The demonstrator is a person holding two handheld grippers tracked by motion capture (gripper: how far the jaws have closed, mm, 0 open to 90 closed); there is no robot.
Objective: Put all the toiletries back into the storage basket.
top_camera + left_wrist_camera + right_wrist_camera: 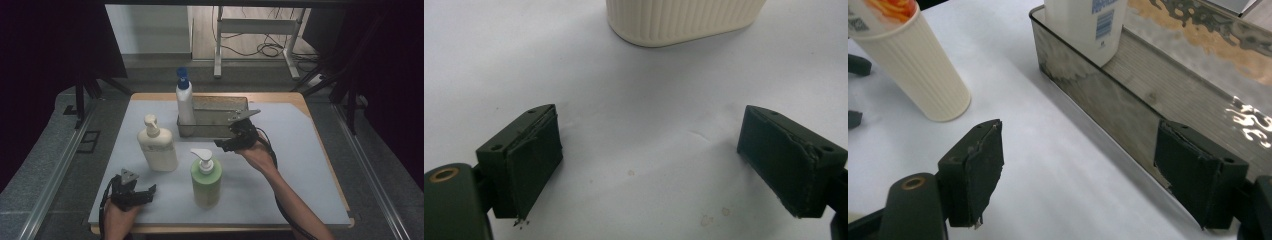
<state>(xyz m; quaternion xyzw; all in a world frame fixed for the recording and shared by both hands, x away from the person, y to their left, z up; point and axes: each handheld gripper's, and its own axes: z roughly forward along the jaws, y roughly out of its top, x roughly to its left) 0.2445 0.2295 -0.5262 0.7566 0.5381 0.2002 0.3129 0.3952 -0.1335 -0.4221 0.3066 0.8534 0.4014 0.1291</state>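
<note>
A white bottle with a blue pump (184,100) stands upright in the left end of a metal tray (220,131). My right gripper (227,142) hovers just in front of the tray's near wall (1098,110); its jaws stand wide apart with nothing between them (1078,175). The white bottle (1088,25) stands beyond them inside the tray. A cream ribbed pump bottle (157,145) stands left of centre. Near the front edge, my left gripper (149,192) rests open, its jaws (649,160) pointing at the cream bottle's base (684,20). A green pump bottle (205,179) stands between the two hands.
The white mat (300,165) covers the wooden table. Black curtains hang at both sides, and a white frame with cables (260,35) stands on the floor beyond the table. The cream bottle (913,65) is to the left of my right jaws.
</note>
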